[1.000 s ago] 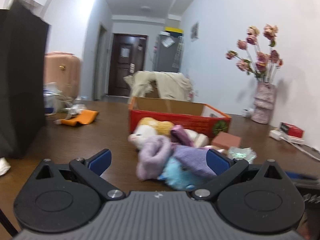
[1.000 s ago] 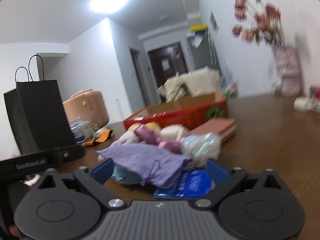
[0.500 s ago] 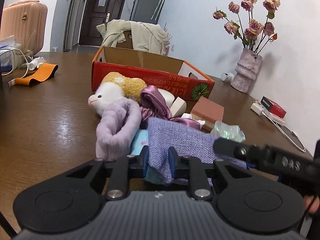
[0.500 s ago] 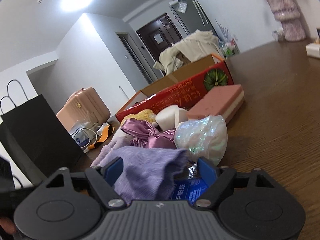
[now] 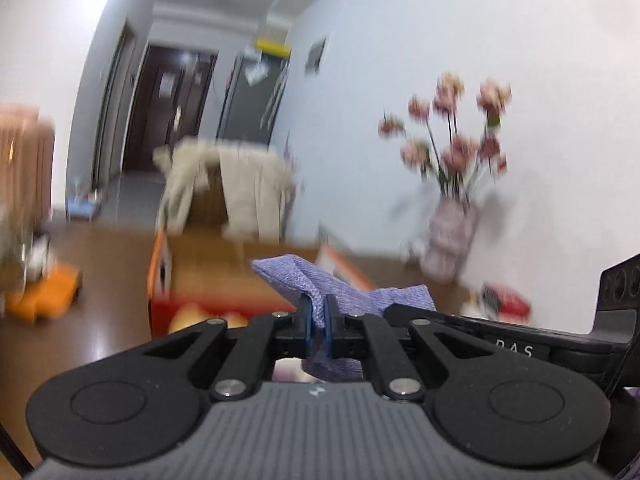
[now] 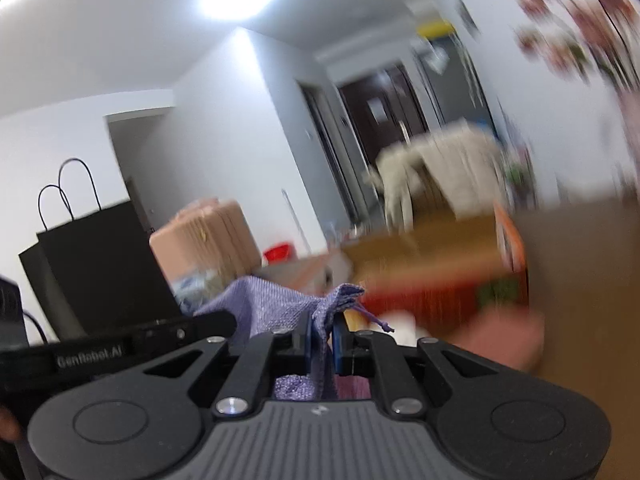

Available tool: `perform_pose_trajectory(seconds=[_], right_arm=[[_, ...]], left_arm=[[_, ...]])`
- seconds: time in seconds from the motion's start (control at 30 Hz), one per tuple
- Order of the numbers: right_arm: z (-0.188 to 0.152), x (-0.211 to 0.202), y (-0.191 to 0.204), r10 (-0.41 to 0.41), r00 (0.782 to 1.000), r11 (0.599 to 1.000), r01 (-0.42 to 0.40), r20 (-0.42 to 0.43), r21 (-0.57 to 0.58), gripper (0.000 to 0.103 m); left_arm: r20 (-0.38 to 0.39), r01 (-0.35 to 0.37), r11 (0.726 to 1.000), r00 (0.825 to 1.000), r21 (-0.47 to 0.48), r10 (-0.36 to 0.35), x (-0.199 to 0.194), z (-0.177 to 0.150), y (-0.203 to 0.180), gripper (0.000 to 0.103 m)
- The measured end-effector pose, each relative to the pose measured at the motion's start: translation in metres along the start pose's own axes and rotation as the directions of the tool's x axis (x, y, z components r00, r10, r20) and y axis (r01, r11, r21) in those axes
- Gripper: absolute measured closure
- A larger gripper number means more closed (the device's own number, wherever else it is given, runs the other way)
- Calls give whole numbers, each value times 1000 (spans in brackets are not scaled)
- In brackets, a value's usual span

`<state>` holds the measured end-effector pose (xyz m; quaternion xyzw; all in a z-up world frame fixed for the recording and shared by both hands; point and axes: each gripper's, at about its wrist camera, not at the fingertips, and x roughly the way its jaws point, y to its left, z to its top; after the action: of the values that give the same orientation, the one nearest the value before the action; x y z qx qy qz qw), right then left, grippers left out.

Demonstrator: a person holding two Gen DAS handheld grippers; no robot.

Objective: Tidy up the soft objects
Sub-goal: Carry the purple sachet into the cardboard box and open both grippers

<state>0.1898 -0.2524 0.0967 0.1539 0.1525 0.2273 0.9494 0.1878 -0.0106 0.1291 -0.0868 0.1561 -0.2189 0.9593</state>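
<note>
Purple woven cloth (image 5: pixel 316 280): we are holding it up off the table (image 5: pixel 104 280) between our two grippers, in front of the red box (image 5: pixel 208 280). Left gripper (image 5: pixel 318 322): its blue pads (image 5: pixel 307 322) are pinching a fold of the cloth between them, nearly closed. Right gripper (image 6: pixel 322 338): its pads are likewise clamping another bunched fold, narrow gap, with a thin purple cord (image 6: pixel 374 320) dangling just beside the right pad. The cloth is spanning from one gripper to the other; in the left view the right gripper's black body is showing just beside it on the right.

Background, all blurring: vase (image 5: pixel 448 232) of pink flowers near the wall, black paper bag (image 6: pixel 100 264), pink suitcase (image 6: pixel 204 240), beige garment (image 5: pixel 240 188) draping behind the box, orange item (image 5: pixel 44 292) lying well apart to the left.
</note>
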Motion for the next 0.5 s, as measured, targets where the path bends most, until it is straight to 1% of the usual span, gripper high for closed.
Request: perform_pose_trajectory(seconds=[0.07,0.1,0.13,0.17,0.23,0.27,0.3,0.33,0.37,0.4,0.43,0.47,0.5], right_arm=[[43,23,-2,22,1000,999,-23,-1,-38,94],[61,38,-4,23,1000,998,-23,-5,-54,93],[78,57,-8,25,999,997,-27,-26,-67,93],[91,75,-14,27,999,998,-30,-46,-57,94],[110,121,-29,27,993,999,-32,-116,-39,94],[114,141,-35,18,990,999,-22,-138,-26,94],[114,163,-42,2,986,1000,-7,-169,-28,93],[111,186,-49,-13,977,1000,6,-214,-30,93],[105,208,-56,-27,969,1000,22,-247,-22,93],[97,228,-64,-45,957,999,43,-286,-13,93],[87,245,-69,-61,946,998,61,-319,-10,93],[77,259,-75,-76,935,997,78,-346,-8,93],[66,271,-78,-79,919,996,84,-385,-4,93]], left_arm=[[24,23,1000,999,-4,-22,17,37,8,96],[35,5,1000,999,-24,-4,29,54,15,96],[26,-9,999,1000,-38,9,43,65,20,96],[-1,-37,998,999,-57,37,61,78,28,96],[-32,-94,994,995,-54,92,97,87,40,96],[-49,-119,991,992,-61,116,114,86,47,96],[-89,-141,987,987,-73,134,135,83,57,96],[-131,-162,982,980,-94,149,149,80,69,96],[-180,-189,975,970,-116,166,166,73,81,96],[-230,-211,971,956,-112,181,183,62,90,96],[-265,-234,966,944,-107,199,194,52,98,96],[-298,-255,963,929,-83,220,206,41,103,95],[-338,-287,957,906,-48,255,215,30,106,95]])
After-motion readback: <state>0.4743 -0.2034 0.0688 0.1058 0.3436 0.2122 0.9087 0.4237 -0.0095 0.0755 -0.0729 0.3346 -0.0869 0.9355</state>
